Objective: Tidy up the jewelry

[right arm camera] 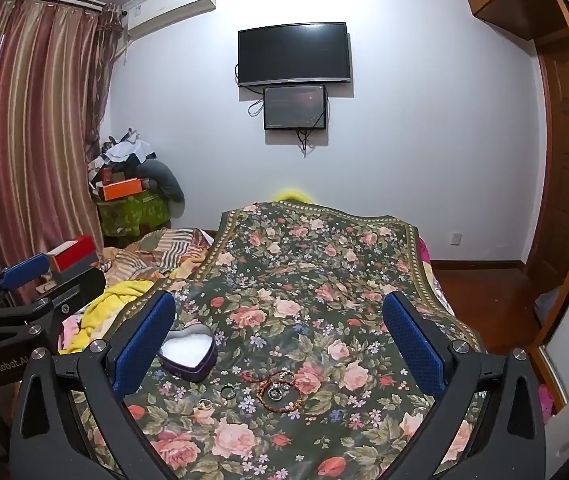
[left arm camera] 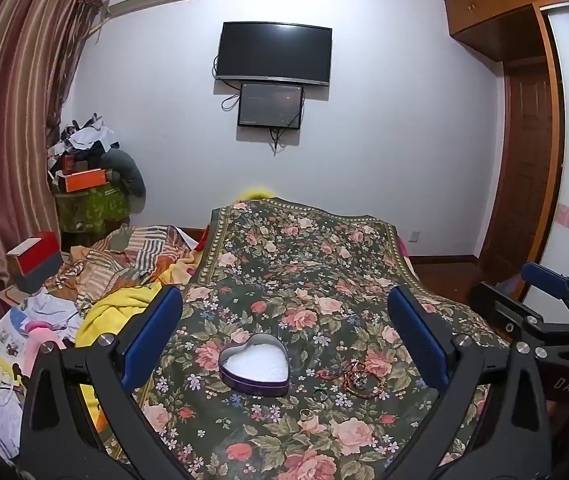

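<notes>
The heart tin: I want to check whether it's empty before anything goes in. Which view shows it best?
The left wrist view. The heart tin sits midway between the open fingers, its whole white lining in sight and nothing lying on it. In the right wrist view the tin is off to the left, partly hidden behind the right gripper's left finger.

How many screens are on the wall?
2. A large TV hangs high on the wall, and a smaller screen sits just below its lower edge, right of the centre. Both look dark. None seems hidden.
</notes>
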### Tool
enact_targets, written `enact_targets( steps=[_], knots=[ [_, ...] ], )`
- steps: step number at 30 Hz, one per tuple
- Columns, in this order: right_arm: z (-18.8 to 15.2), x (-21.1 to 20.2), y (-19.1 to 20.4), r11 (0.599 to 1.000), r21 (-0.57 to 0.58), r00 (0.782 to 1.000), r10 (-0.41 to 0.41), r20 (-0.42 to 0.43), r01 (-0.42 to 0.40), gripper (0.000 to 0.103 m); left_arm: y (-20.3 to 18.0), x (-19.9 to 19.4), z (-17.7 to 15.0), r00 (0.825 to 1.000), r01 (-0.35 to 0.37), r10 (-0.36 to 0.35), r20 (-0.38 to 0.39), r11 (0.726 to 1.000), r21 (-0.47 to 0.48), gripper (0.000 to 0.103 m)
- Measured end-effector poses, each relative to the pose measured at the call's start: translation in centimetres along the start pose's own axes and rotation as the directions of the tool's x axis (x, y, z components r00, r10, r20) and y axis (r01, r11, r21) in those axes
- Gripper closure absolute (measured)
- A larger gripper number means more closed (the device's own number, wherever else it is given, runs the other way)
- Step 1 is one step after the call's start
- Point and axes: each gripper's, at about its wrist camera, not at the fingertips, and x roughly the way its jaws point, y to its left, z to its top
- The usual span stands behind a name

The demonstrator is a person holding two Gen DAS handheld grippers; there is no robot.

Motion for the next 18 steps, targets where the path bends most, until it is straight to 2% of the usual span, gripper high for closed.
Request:
enact_targets(
  steps=[18],
  knots=[
    [-0.14, 0.70, 0.45, 1.000, -0.003, 1.000, 0.026, -0.004, -0.026, 0.000, 0.70, 0.34, -0.16, 1.000, -0.007, 0.007, -0.002, 1.000, -0.018, 0.000]
  ],
)
